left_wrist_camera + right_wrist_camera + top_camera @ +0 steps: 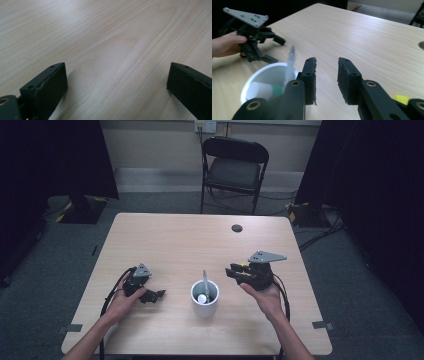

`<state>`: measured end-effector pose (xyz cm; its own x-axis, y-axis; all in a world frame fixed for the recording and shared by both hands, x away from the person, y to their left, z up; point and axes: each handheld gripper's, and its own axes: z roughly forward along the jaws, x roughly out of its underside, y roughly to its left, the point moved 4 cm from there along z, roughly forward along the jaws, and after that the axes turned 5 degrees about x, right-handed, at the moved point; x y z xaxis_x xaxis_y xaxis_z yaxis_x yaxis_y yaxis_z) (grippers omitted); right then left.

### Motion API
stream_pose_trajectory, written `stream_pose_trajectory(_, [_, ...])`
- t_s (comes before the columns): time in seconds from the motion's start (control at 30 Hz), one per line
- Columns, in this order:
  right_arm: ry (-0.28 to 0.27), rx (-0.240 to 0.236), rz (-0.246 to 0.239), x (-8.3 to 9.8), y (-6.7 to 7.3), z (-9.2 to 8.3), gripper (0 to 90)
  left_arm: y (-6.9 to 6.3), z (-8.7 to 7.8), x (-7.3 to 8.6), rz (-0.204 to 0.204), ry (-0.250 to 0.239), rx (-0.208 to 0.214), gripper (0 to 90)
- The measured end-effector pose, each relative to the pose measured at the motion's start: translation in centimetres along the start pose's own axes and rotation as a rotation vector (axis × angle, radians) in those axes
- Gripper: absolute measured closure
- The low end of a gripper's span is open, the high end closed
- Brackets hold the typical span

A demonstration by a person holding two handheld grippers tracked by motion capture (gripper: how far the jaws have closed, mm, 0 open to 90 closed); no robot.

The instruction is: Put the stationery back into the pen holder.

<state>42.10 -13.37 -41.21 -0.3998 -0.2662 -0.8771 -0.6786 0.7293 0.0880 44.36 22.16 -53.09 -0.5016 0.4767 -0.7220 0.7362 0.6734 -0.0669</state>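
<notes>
A white cup (204, 298) stands on the wooden table (200, 240) near the front, between my two grippers. A slim pale stick (204, 279) leans in it, beside a white and green item (265, 90) lying low inside. My left gripper (152, 295) rests on the table to the left of the cup, with its jaws wide apart over bare wood (117, 72). My right gripper (232, 272) hovers to the right of the cup and points left. Its jaws (326, 62) stand a little apart with nothing between them. The cup (259, 77) lies just off its left jaw, with the left gripper (277, 50) beyond.
A round dark grommet (236, 228) sits in the table's far side. A black folding chair (234, 167) stands behind the table. Grey tape marks (74, 327) lie at the front corners. Black curtains hang at both sides.
</notes>
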Motion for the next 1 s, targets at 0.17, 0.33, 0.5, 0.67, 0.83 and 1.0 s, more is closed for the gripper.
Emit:
stream_pose_trajectory(0.17, [0.020,0.047,0.016,0.9,-1.8,0.1,68.9,0.0,0.0,0.0,0.000,0.000,0.000,2.7])
stream_pose_trajectory(0.33, [0.056,0.078,0.057,2.2,-3.8,0.7,66.8,0.0,0.0,0.0,0.000,0.000,0.000,2.7])
stream_pose_trajectory(0.5, [0.100,0.119,0.092,4.0,-6.0,1.4,66.3,0.0,0.0,0.0,-0.001,0.000,0.000,2.7])
stream_pose_trajectory(0.67, [0.135,0.163,0.112,5.4,-7.8,1.6,64.1,0.0,0.0,0.0,0.000,0.000,0.000,2.7])
stream_pose_trajectory(0.83, [0.169,0.182,0.120,6.4,-8.9,1.8,62.6,0.0,0.0,0.0,0.000,0.000,0.000,2.7])
stream_pose_trajectory(1.0, [0.204,0.209,0.115,7.1,-9.5,2.3,62.4,0.0,0.0,0.0,-0.001,0.000,0.000,2.7])
